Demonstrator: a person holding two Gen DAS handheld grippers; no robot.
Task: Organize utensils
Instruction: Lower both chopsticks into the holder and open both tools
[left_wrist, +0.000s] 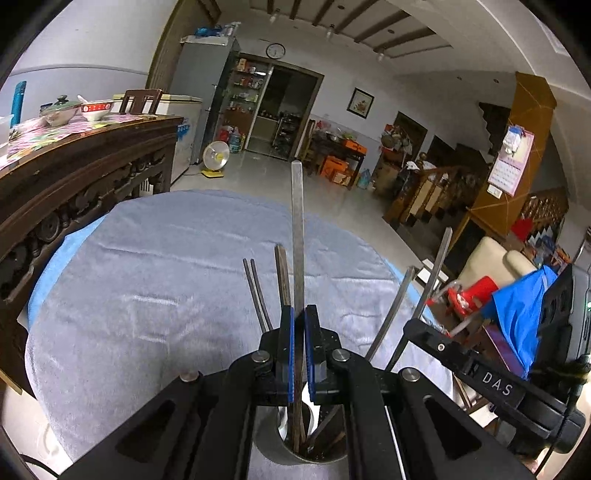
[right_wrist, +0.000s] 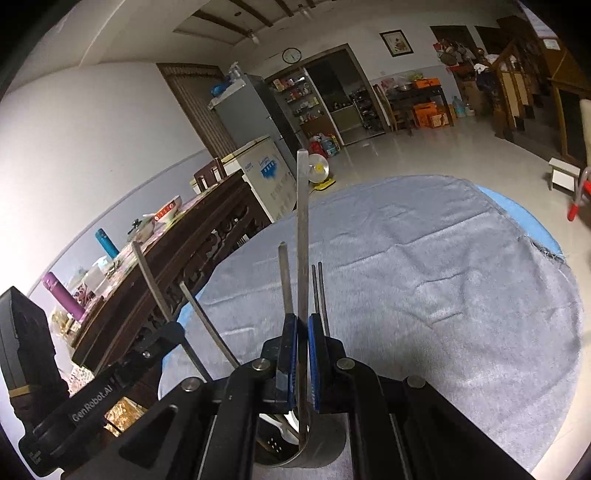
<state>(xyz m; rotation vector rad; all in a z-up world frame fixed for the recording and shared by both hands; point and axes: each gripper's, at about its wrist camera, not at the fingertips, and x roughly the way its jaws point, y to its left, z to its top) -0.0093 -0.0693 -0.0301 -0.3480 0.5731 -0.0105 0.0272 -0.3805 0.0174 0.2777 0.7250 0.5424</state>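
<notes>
A round metal utensil cup (left_wrist: 291, 448) stands on the grey cloth close below both grippers; it also shows in the right wrist view (right_wrist: 317, 448). My left gripper (left_wrist: 299, 317) is shut on a long flat metal handle (left_wrist: 297, 221) that stands upright in the cup. My right gripper (right_wrist: 303, 325) is shut on a long flat metal handle (right_wrist: 303, 221) standing in the cup. Dark chopsticks (left_wrist: 258, 291), a brown wooden pair (left_wrist: 282, 273) and more metal handles (left_wrist: 399, 306) lean in the cup. The other gripper's body (left_wrist: 487, 373) shows at the right.
The round table's grey cloth (left_wrist: 177, 280) spreads ahead over a blue cover. A carved dark wooden sideboard (left_wrist: 81, 177) with bowls stands at the left. Beyond are tiled floor, a fridge (left_wrist: 207, 96), a fan (left_wrist: 216, 157) and a red stool (left_wrist: 469, 291).
</notes>
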